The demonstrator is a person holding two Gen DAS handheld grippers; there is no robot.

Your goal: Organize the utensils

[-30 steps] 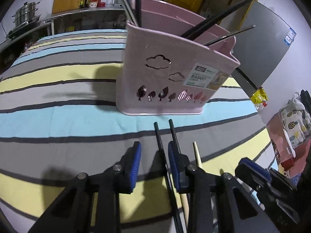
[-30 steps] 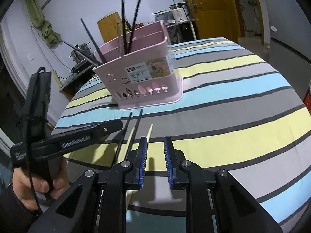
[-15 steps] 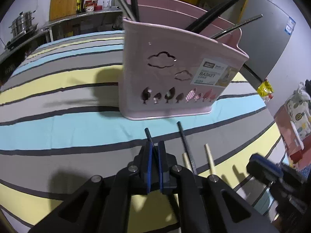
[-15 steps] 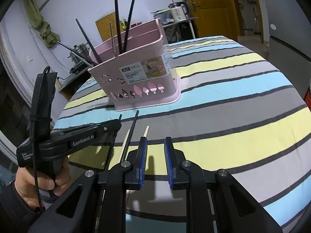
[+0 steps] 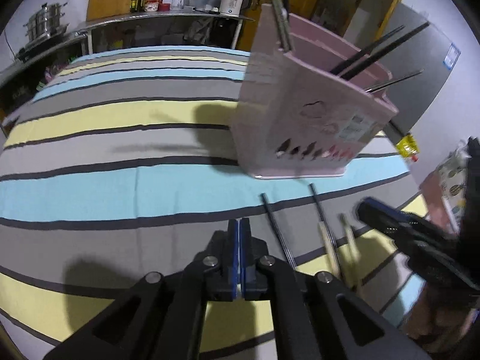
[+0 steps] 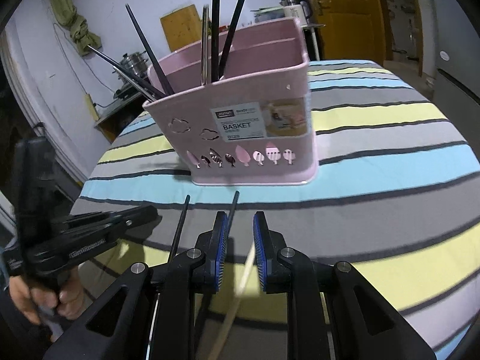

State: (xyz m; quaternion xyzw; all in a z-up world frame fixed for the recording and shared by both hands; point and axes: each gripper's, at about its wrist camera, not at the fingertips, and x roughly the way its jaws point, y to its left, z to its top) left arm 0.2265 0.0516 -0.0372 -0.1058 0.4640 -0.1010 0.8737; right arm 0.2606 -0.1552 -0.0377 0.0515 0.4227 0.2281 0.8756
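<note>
Since the earlier frame: left tongs point(image 5: 239, 240) shifted off the black chopstick point(image 5: 277, 229), pressed together, empty; right tongs point(image 6: 238, 247) advanced, spread over a pale wooden chopstick point(image 6: 240, 282). Stowed: several black and metal chopsticks in pink basket point(image 6: 240, 120), 12 o'clock. Outstanding: four chopsticks on striped table point(image 6: 390, 210).

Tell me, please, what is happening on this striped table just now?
A person with a gripper in each hand is sorting chopsticks into a pink basket, which already holds several. The left gripper is shut and empty, beside the black chopsticks lying on the striped tablecloth. The right gripper is open, its jaws on either side of a pale wooden chopstick, not yet gripped.
</note>
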